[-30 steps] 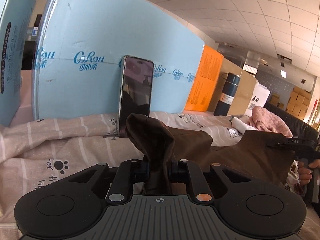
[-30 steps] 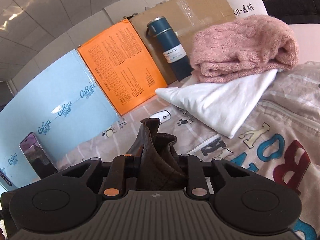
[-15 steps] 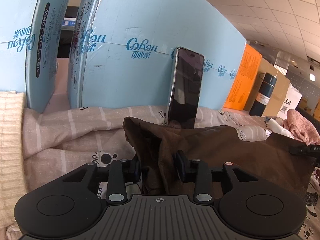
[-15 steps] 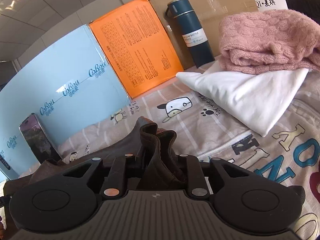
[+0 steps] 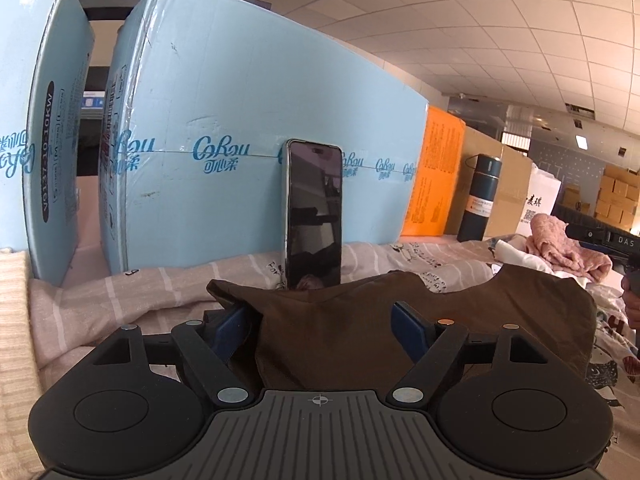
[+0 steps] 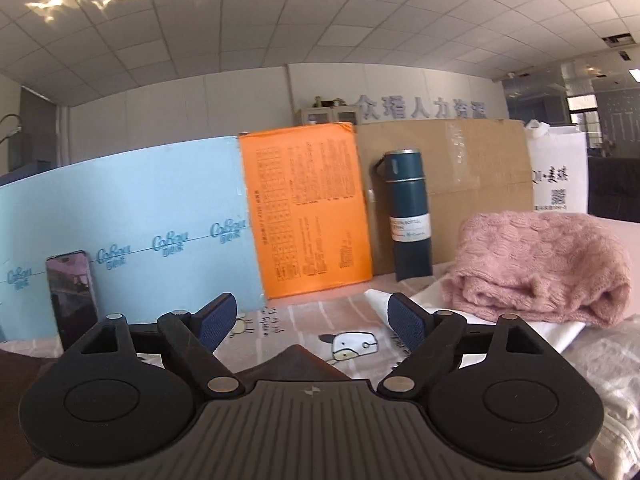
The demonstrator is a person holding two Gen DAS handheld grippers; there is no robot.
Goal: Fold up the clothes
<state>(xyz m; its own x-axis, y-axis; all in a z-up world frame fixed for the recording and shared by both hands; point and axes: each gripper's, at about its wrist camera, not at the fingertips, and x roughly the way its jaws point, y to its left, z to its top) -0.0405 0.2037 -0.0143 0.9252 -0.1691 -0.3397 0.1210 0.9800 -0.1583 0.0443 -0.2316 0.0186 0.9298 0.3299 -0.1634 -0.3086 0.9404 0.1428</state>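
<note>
my left claw and right claw are both wide open, holding nothing. the brown shirt lies flat, low in the frame. i should grab its edge next and fold slowly.

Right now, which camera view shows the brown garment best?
The left wrist view. There the brown garment lies spread on the bed between the open left gripper fingers. The right wrist view shows only a small peak of it behind the open right gripper.
</note>
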